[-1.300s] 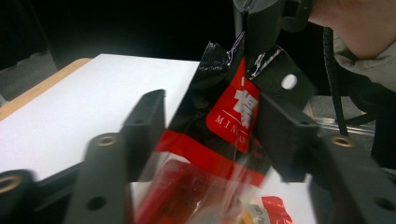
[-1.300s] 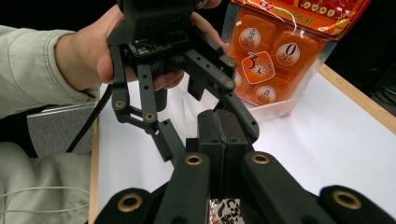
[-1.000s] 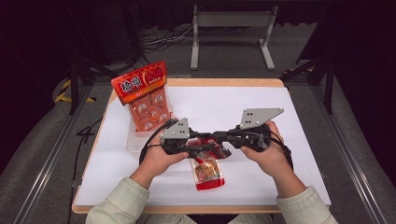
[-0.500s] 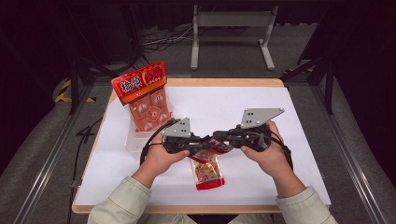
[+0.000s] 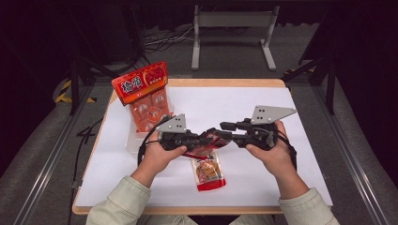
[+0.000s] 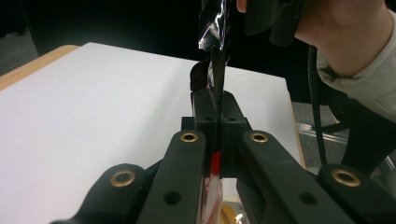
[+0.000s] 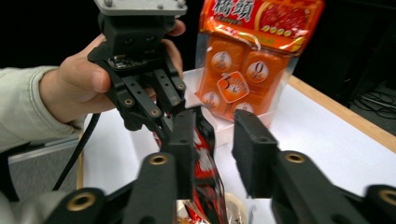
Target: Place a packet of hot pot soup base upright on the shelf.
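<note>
Item: snack pack (image 5: pixel 206 143), held off the bench (image 5: pixel 281 187), second pack (image 5: pixel 209 173) lying below | left claw (image 6: pixel 215 100) clamped on its edge | right claw (image 7: pixel 212 144) now gaping beside it, half a second ago closed in | reading: right regrasp pending.

One camera looks down from high above the table (image 5: pixel 263 108). Two ride close on the grippers, facing each other, sharing the snack packet (image 5: pixel 206 143) at 6 o'clock.
</note>
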`<state>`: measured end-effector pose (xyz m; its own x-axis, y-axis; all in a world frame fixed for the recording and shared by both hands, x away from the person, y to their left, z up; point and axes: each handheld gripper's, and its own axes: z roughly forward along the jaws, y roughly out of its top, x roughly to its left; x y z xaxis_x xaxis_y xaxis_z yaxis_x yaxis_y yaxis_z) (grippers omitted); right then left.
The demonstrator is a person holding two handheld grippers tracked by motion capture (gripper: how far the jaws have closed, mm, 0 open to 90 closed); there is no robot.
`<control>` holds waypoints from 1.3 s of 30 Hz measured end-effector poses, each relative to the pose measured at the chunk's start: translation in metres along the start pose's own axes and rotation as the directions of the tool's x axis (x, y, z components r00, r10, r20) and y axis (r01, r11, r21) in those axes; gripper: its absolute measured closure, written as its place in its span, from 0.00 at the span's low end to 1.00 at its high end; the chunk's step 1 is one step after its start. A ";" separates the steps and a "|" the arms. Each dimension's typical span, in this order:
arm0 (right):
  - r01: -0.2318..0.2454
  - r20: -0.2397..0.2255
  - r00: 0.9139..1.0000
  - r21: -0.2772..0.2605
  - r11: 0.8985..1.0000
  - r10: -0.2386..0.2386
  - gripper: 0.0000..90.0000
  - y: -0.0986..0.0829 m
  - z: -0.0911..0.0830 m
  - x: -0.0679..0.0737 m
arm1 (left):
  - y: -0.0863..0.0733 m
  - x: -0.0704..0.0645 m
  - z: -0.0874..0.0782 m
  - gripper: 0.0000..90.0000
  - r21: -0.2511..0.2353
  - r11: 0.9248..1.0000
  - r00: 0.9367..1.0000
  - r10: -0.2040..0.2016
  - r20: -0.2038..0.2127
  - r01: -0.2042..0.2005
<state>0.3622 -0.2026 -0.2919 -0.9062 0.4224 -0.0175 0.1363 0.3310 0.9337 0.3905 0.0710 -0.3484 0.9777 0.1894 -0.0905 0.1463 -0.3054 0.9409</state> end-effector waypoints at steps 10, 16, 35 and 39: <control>-0.036 0.050 0.998 -0.053 0.998 0.038 0.67 -0.010 -0.014 -0.007 | 0.000 0.009 -0.022 0.99 -0.090 0.996 0.999 -0.031 -0.045 0.027; -0.068 0.083 0.994 -0.051 0.996 0.072 0.68 -0.027 -0.019 -0.013 | 0.001 0.016 -0.039 0.99 -0.145 0.989 0.994 -0.052 -0.096 0.038; -0.141 0.188 0.972 -0.028 0.990 0.144 0.61 -0.055 -0.027 -0.040 | -0.005 0.021 -0.090 0.99 -0.229 0.973 0.967 -0.036 -0.251 -0.023; -0.143 0.194 0.970 -0.017 0.990 0.143 0.61 -0.057 -0.026 -0.041 | -0.005 0.024 -0.096 0.99 -0.245 0.969 0.963 -0.042 -0.267 -0.025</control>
<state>0.3812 -0.2611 -0.3353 -0.7821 0.6214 0.0473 0.2574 0.2530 0.9326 0.3983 0.1666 -0.3240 0.8949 0.4445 -0.0399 0.0803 -0.0724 0.9941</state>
